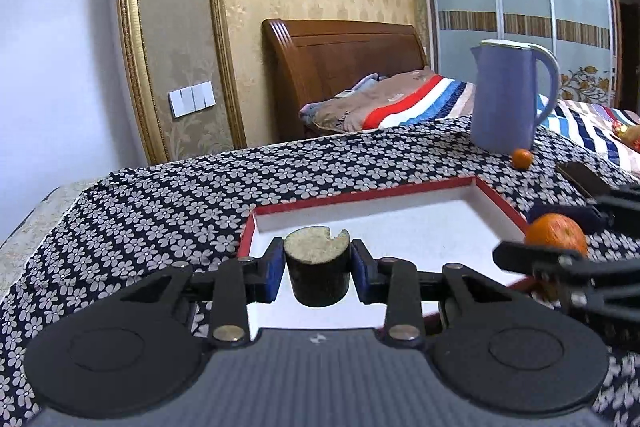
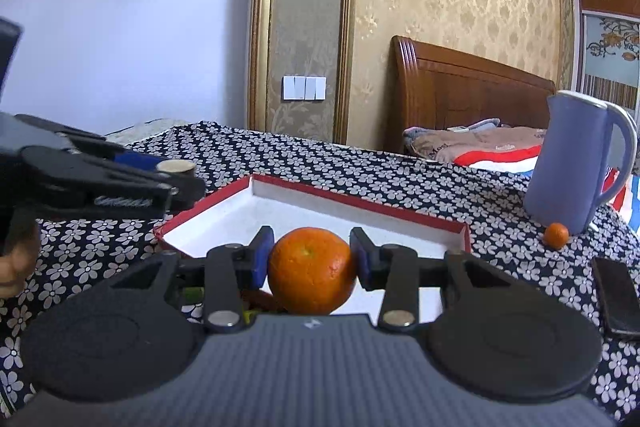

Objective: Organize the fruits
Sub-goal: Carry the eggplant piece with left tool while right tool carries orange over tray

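While both grippers hold fruit | left gripper (image 1: 317, 269) clamps dark stub (image 1: 317, 275) | right gripper (image 2: 312, 262) clamps orange (image 2: 311, 271) | tray (image 2: 320, 201) just beyond, frame centre

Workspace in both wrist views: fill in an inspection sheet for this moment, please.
Surface: table under a dark floral cloth.
Job's things: red-rimmed white tray, nothing seen lying in the part in view; large orange; dark cut-topped cylinder piece, kind unclear; small orange on the cloth beside the jug.
Clutter: blue jug; dark flat phone-like slab.
Grippers: left gripper shut on the cylinder piece, held above the tray; right gripper shut on the large orange at the tray's near edge.
Cables: nothing seen.
Surroundings: bed with wooden headboard, striped bedding, wall switches, sliding wardrobe doors.
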Available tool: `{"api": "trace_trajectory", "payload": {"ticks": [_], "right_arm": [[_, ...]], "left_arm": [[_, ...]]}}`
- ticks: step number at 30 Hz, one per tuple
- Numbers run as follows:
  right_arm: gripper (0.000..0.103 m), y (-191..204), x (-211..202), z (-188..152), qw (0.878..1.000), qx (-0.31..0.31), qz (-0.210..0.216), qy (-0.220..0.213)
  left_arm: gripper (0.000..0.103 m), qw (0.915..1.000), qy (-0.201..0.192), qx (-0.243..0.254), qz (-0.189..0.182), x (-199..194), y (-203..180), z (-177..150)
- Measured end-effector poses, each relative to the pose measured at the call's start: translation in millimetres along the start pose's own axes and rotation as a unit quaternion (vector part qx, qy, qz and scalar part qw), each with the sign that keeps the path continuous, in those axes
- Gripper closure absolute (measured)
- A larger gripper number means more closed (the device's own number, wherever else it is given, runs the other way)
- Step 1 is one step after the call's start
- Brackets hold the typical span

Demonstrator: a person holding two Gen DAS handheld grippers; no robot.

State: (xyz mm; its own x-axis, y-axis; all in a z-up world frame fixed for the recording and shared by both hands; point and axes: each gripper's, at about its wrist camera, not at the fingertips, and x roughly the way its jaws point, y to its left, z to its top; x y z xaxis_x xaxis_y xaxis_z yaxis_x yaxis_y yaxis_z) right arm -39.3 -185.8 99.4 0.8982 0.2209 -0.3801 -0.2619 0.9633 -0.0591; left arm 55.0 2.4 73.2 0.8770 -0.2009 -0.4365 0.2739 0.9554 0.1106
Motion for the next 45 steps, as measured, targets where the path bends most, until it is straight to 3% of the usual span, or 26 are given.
{"api": "trace_trajectory", "payload": {"ticks": [15,21,45], "right_arm": [[0.064,-13.2,30.0,25.4,1.000,-0.008,-0.025,-0.004],[0.064,-15.7,44.6,28.0,0.999,0.008,-0.031,0.003],[0.064,-38.7,126.7,32.4,0.996,0.018,-0.057,0.070]], "left_arm": [[0.069,0.9980,0.041,-0.029,0.038,63.5,4.0,16.5],[0.069,0.9963,0.058,-0.052,0.036,76.1,7.6,13.2],[0.069,0.9920,0.106,-0.036,0.058,143.0,1.5,23.6]]}}
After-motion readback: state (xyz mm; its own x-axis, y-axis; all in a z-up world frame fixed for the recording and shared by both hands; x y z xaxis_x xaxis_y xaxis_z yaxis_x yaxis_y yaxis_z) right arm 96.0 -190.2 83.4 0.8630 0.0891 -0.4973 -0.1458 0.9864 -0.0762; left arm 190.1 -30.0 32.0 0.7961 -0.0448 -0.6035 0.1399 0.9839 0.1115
